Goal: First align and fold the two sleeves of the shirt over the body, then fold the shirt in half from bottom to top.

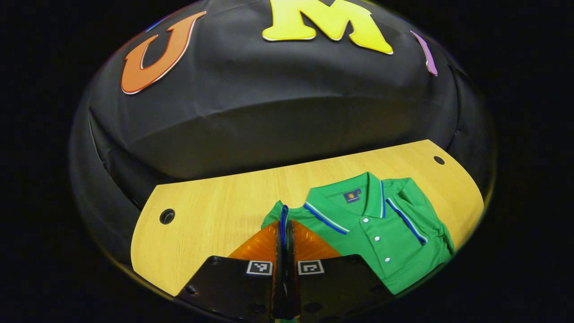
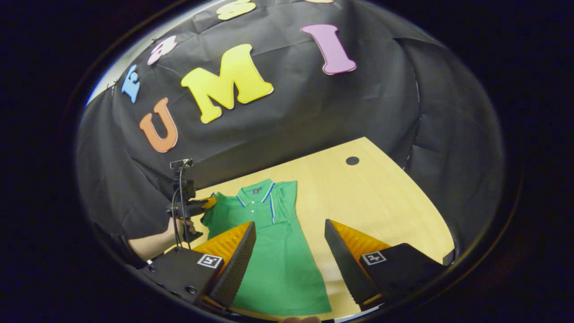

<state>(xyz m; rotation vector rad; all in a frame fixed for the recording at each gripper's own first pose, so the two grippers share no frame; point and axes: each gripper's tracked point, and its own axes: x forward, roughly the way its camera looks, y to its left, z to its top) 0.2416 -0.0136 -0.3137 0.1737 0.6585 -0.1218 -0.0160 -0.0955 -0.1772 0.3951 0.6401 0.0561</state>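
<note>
A green polo shirt (image 1: pixel 385 233) with blue and white trim lies collar-up on the wooden table (image 1: pixel 210 215). One sleeve lies folded over the body, its striped cuff (image 2: pixel 272 208) beside the button placket. My left gripper (image 1: pixel 285 224) is shut on the other sleeve's blue-trimmed cuff (image 1: pixel 284 214) at the shirt's left side. In the right gripper view that gripper (image 2: pixel 207 203), held by a hand (image 2: pixel 175 229), sits at the shirt's left shoulder. My right gripper (image 2: pixel 289 223) stands open over the shirt's lower body (image 2: pixel 280 264), gripping nothing.
The table (image 2: pixel 381 202) has a round cable hole near each far corner (image 1: pixel 167 216) (image 1: pixel 439 160) (image 2: pixel 352 160). Black cloth walls close in behind and on both sides. Bare wood stretches to the right of the shirt in the right gripper view.
</note>
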